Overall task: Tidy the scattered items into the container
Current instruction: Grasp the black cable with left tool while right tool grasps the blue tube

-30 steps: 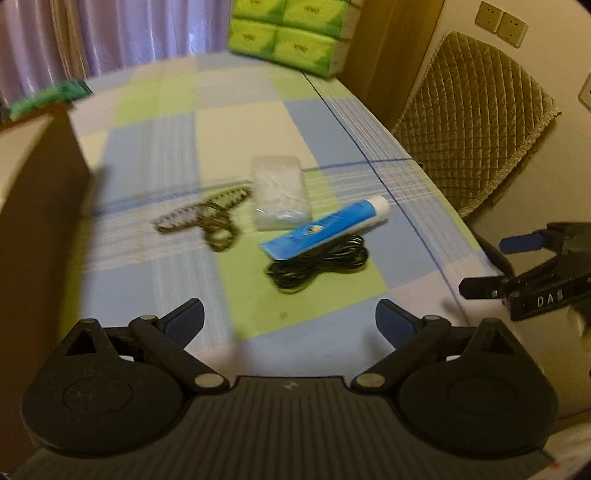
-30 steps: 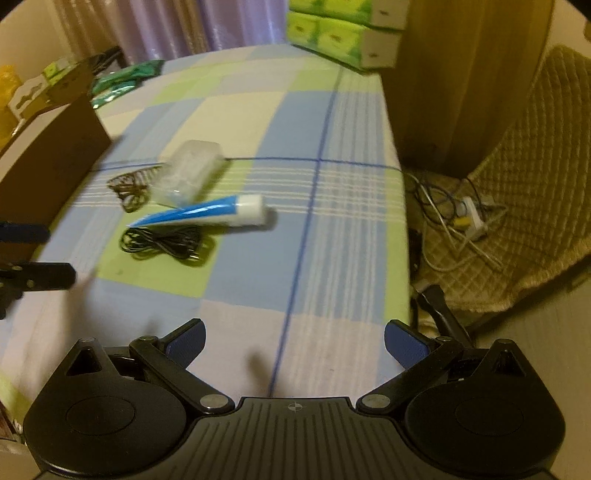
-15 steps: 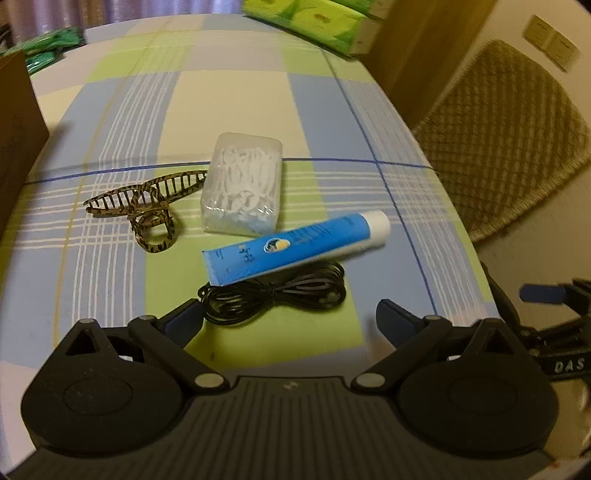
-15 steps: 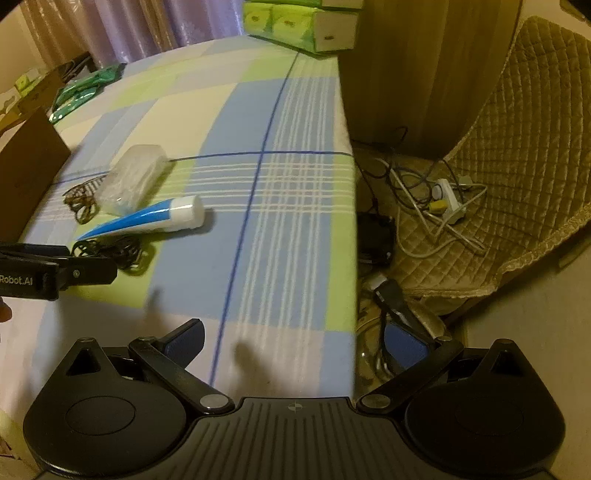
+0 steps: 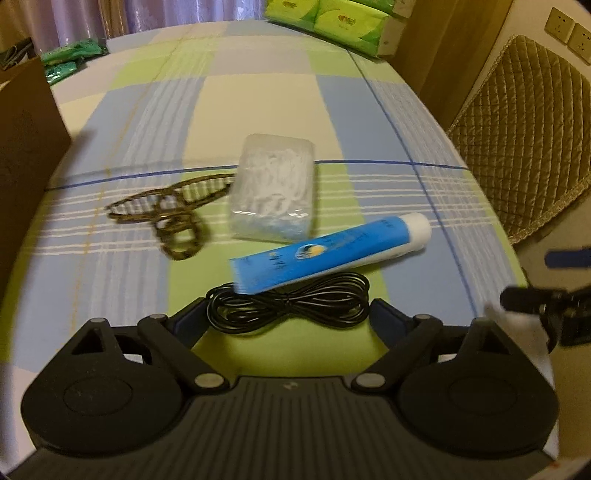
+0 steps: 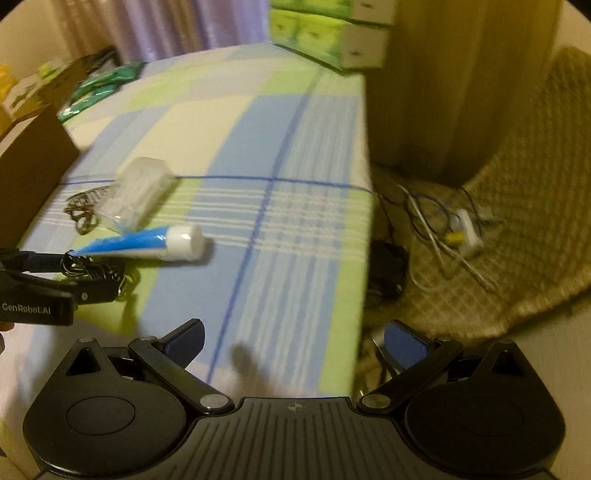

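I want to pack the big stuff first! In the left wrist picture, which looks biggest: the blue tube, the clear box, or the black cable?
1. blue tube, longest.
2. clear box and black cable look about alike; the cable lies nearer the camera, so unsure.

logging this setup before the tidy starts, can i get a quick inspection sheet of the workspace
surface: checked cloth over the table.
job's things: black cable bundle, blue tube partly on it, clear packet, patterned hair clip, all loose; brown box at left.
clutter: green tissue packs at far edge.
grippers: left gripper open, fingers either side of the bundle; right gripper open, holding nothing.
cables: loose wires on the chair seat.
surroundings: quilted chair, curtain.
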